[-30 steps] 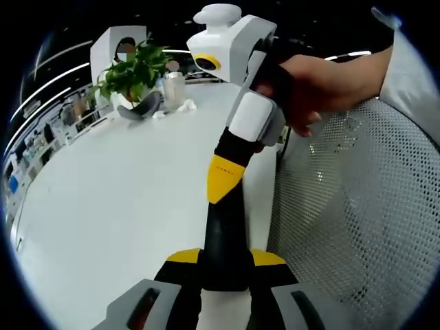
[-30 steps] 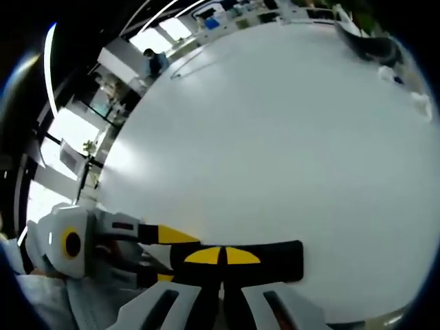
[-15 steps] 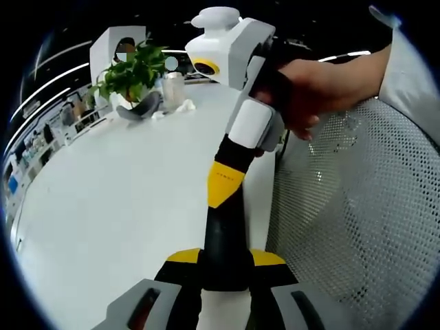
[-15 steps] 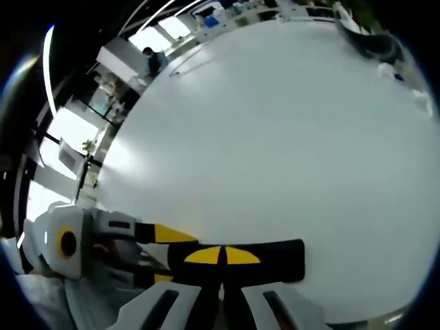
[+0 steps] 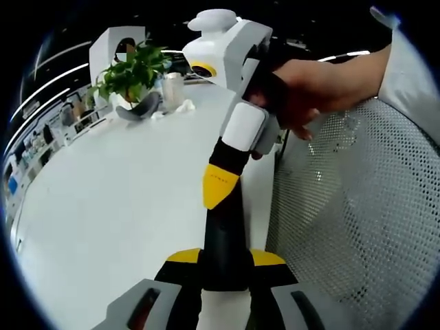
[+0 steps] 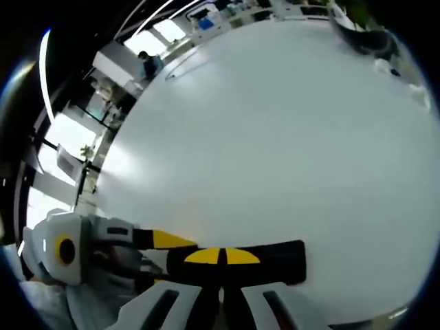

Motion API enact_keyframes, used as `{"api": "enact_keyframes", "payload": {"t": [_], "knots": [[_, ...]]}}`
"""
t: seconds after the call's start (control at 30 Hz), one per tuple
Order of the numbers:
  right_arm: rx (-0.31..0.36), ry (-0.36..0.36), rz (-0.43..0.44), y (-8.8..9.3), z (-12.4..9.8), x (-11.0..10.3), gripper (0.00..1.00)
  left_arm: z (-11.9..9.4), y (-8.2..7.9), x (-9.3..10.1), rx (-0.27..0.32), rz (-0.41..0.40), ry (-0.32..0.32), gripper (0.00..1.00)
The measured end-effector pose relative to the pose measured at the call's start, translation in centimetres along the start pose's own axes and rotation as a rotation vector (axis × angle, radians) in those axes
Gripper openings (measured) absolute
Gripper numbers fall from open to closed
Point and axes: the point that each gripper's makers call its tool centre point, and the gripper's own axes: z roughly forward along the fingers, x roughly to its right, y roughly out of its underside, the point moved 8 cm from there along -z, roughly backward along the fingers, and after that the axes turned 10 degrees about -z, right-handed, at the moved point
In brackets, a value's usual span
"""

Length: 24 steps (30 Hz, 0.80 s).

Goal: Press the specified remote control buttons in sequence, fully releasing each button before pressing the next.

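- Left gripper (image 5: 225,265): its jaws are closed on the near end of one black remote (image 5: 223,234), which runs away from the camera above the white table (image 5: 103,206).
- Seen from the right gripper view, the left gripper (image 6: 155,258) comes in from the left and meets the left end of the remote (image 6: 237,262), which lies crosswise right in front of that camera.
- Right gripper (image 6: 221,302): its two grey jaws rise close together at the bottom of its own view, tips hidden against the remote; I cannot tell whether they grip it or only touch it.
- In the left gripper view the right gripper (image 5: 220,185) points down with its yellow tip at the far part of the remote; a person's hand (image 5: 309,89) holds its handle.
- Two grippers and one remote in all.
- Right of the table edge: one white mesh chair back (image 5: 357,220).
- Far left on the table: one potted plant (image 5: 130,72) in a white pot, one dark grey curved thing (image 5: 141,108) leaning just in front of it, one clear jar (image 5: 174,88) just right of the plant, contents unclear, and small white bits (image 5: 185,105) beside it.
- Behind the plant stands one white panel (image 5: 113,45).
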Motion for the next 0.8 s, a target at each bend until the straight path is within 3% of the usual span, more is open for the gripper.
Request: {"api": "enact_keyframes", "payload": {"t": [0.1,0.37,0.47,0.8], "knots": [[0.002,-0.042,0.070,0.0,-0.1,0.4,0.00,0.0,0.0,0.0,0.000,-0.002,0.001,0.24],[-0.029,-0.036,0.069,-0.2,-0.7,0.1,0.00,-0.1,0.0,0.0,0.002,-0.006,0.002,0.24],[-0.055,-0.066,0.143,0.1,-1.1,0.0,0.00,-0.1,0.0,0.0,0.002,-0.008,0.001,0.24],[-0.062,-0.058,0.125,0.1,-1.2,-0.2,0.00,0.0,0.0,0.0,0.003,-0.011,0.001,0.24]]}}
